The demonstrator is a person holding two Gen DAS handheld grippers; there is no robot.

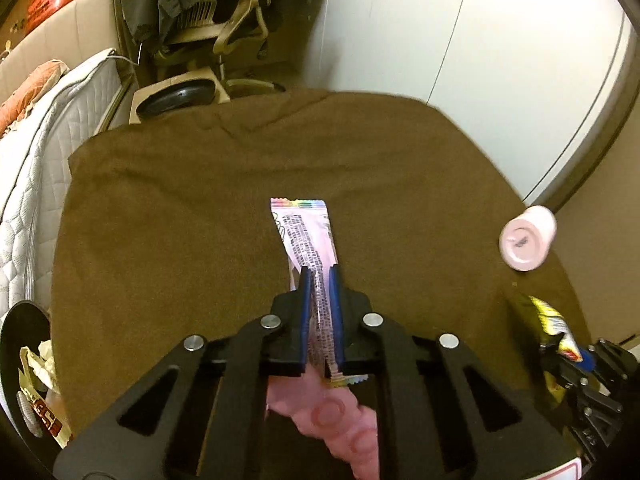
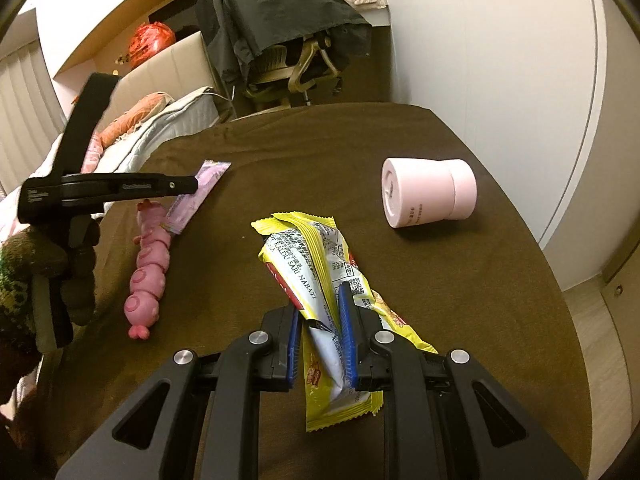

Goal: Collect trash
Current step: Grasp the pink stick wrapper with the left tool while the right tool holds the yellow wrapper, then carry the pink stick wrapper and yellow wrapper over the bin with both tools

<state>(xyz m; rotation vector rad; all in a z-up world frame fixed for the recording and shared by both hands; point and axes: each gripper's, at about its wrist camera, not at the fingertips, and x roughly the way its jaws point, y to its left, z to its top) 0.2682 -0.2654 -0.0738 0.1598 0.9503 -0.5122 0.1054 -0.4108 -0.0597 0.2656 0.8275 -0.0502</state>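
A pink snack wrapper (image 1: 304, 232) with a rainbow-edged end sticks out forward between the blue pads of my left gripper (image 1: 320, 270), which is shut on it above the brown cloth-covered table (image 1: 180, 200). From the right wrist view, the left gripper (image 2: 194, 185) holds this wrapper (image 2: 208, 178) at the table's left side. My right gripper (image 2: 320, 296) is shut on a crumpled yellow snack wrapper (image 2: 304, 248). That right gripper (image 1: 576, 356) and its yellow wrapper (image 1: 548, 316) show at the lower right of the left wrist view.
A pink cup (image 2: 428, 194) lies on its side at the table's right (image 1: 526, 238). A pink caterpillar toy (image 2: 150, 264) lies under the left gripper. A black bin (image 1: 16, 332) holding wrappers stands at the left. A bed and a chair are behind.
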